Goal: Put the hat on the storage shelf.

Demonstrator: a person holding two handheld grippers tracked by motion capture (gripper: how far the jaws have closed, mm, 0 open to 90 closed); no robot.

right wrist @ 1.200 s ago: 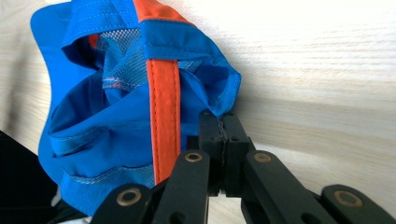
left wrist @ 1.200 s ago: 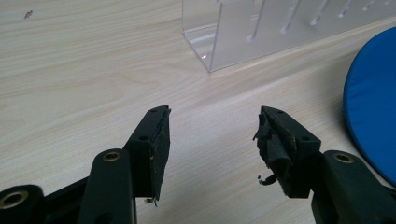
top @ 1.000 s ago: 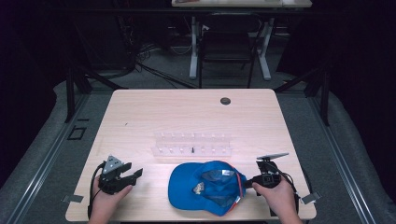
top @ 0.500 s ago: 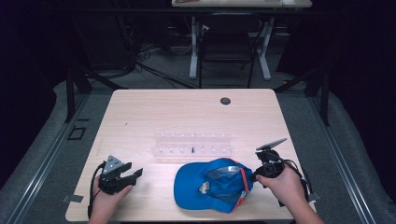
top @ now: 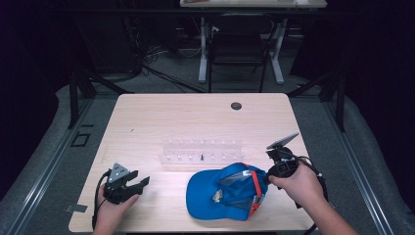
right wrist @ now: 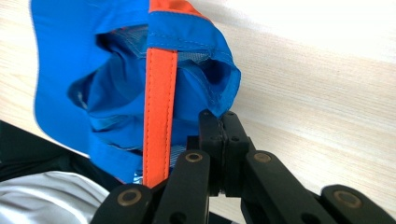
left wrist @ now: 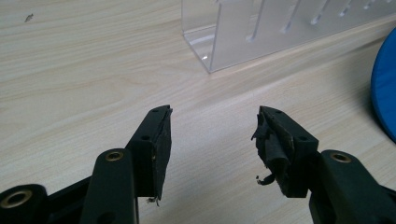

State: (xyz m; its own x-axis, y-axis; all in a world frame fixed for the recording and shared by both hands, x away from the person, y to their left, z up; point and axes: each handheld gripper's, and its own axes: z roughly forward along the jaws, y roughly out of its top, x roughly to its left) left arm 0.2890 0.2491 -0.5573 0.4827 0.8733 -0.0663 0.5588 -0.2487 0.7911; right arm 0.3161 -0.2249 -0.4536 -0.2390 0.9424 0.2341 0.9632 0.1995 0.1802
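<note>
Right gripper (top: pixel 266 177): jaws are seen pressed together on the rear edge of the blue cap (top: pixel 222 198), near its orange strap (right wrist: pixel 159 116). In the right gripper view the blue fabric is pinched between the black fingers (right wrist: pixel 223 135), the strap hanging just to one side of them; whether the strap itself is caught cannot be told. The back of the cap is held raised off the wooden table (top: pixel 161 122) at the fingertips, while the brim end is seen lower, farther from the fingers, toward the left gripper's side.

Left gripper (top: pixel 139 182): jaws are held apart, nothing between them. In the left gripper view bare tabletop is seen in the gap between the fingers (left wrist: pixel 156 140); worn padding is noted on one pad. A clear plastic rack (left wrist: pixel 280 32) is seen beyond the fingertips, well apart from them, and a sliver of the cap is caught off to the side of one finger.

In the high view the rack (top: pixel 200 149) lies beyond both sets of fingers, between them, with the cap just on the near side of it.
</note>
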